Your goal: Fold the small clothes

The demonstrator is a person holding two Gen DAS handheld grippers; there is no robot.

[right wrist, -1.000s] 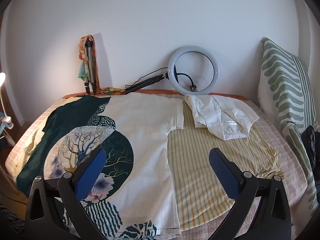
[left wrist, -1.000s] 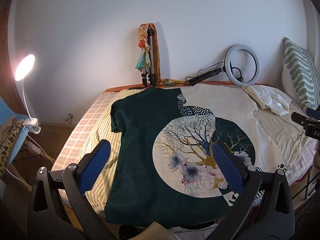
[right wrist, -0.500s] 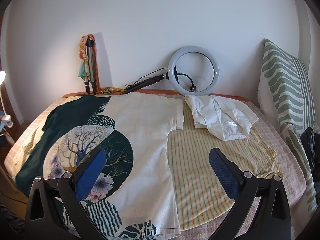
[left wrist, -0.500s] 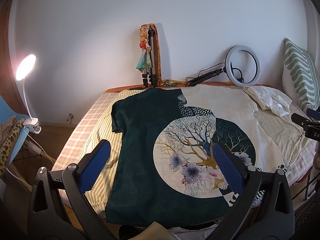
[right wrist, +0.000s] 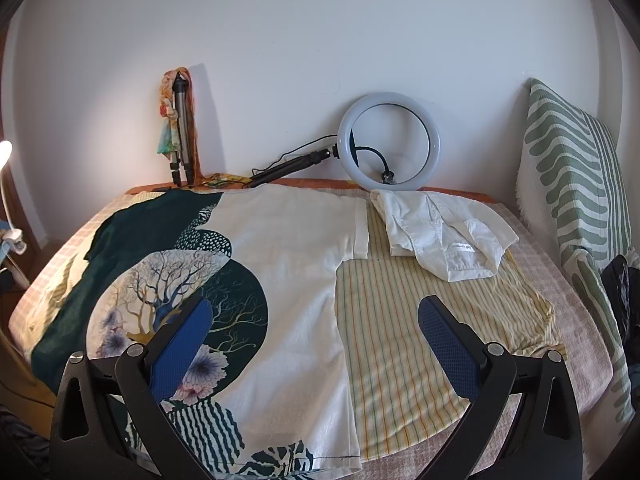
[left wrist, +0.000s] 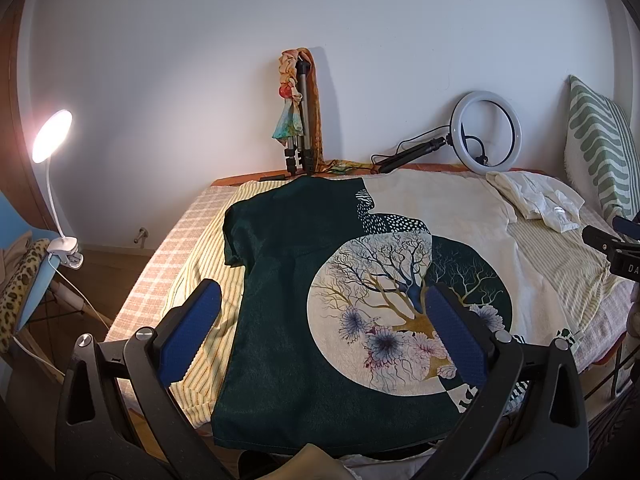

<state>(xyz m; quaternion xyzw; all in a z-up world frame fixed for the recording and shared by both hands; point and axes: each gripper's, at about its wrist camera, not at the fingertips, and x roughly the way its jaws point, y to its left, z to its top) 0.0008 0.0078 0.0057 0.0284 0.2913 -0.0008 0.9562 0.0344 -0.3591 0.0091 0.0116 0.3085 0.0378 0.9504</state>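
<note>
A T-shirt [left wrist: 320, 264] lies spread flat on the bed, dark green on its left half and cream on its right, with a round tree-and-flower print in the middle; the right wrist view shows its cream half [right wrist: 296, 280]. My left gripper [left wrist: 322, 332] hovers open above the shirt's near hem, blue pads wide apart, nothing between them. My right gripper [right wrist: 314, 336] is open too, above the shirt's right edge and the striped cloth [right wrist: 404, 344]. A crumpled white garment [right wrist: 440, 236] sits at the far right of the bed. The right gripper's tip [left wrist: 612, 244] shows at the left view's right edge.
A ring light [right wrist: 390, 142] and a folded tripod with scarves [right wrist: 180, 124] lean on the back wall. A green-patterned pillow [right wrist: 576, 208] stands at the right. A lit clip lamp [left wrist: 52, 136] and a chair with leopard fabric [left wrist: 20, 284] are left of the bed.
Both views have shifted only slightly; the grippers stay open and the shirt has not moved.
</note>
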